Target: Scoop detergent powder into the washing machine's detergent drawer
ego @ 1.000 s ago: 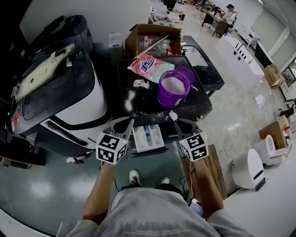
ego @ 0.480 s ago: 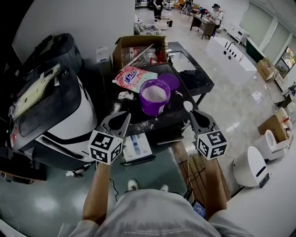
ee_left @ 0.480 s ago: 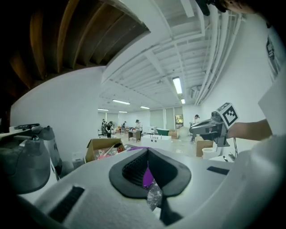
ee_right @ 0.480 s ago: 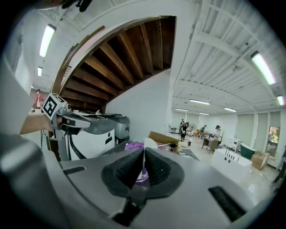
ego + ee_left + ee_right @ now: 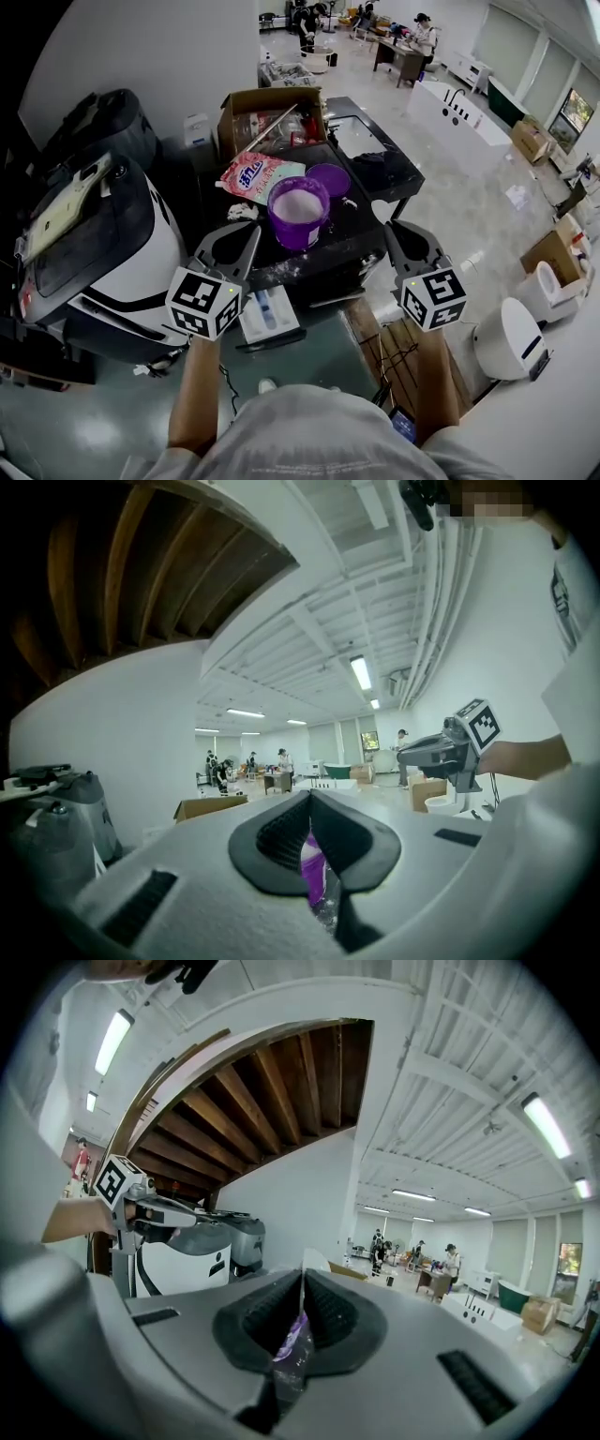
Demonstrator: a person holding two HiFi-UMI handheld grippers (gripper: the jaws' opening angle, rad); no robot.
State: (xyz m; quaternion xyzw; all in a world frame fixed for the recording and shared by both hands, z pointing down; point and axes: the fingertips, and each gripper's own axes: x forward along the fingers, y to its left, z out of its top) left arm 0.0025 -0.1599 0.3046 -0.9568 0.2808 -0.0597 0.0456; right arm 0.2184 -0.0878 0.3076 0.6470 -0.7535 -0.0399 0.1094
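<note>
A purple bucket [image 5: 298,212] full of white detergent powder stands on the black table [image 5: 349,236], with its lid [image 5: 329,177] and a pink detergent bag [image 5: 251,175] behind it. The washing machine [image 5: 98,246] is at the left; its detergent drawer [image 5: 267,315] is pulled out below the table edge. My left gripper [image 5: 252,235] [image 5: 309,797] is shut and empty, above the drawer's left side. My right gripper [image 5: 386,231] [image 5: 302,1279] hangs right of the bucket, shut on a thin white scoop [image 5: 306,1262] seen edge-on.
An open cardboard box [image 5: 267,111] sits at the table's back. Spilled powder [image 5: 242,212] lies left of the bucket. A wooden pallet [image 5: 380,342] is on the floor under my right arm. A white round appliance [image 5: 511,339] stands at the right. People work at desks far behind.
My right gripper has swung right with the scoop, from in front of the bucket to beside the table's right corner. The left gripper has stayed by the drawer. My head has tilted up.
</note>
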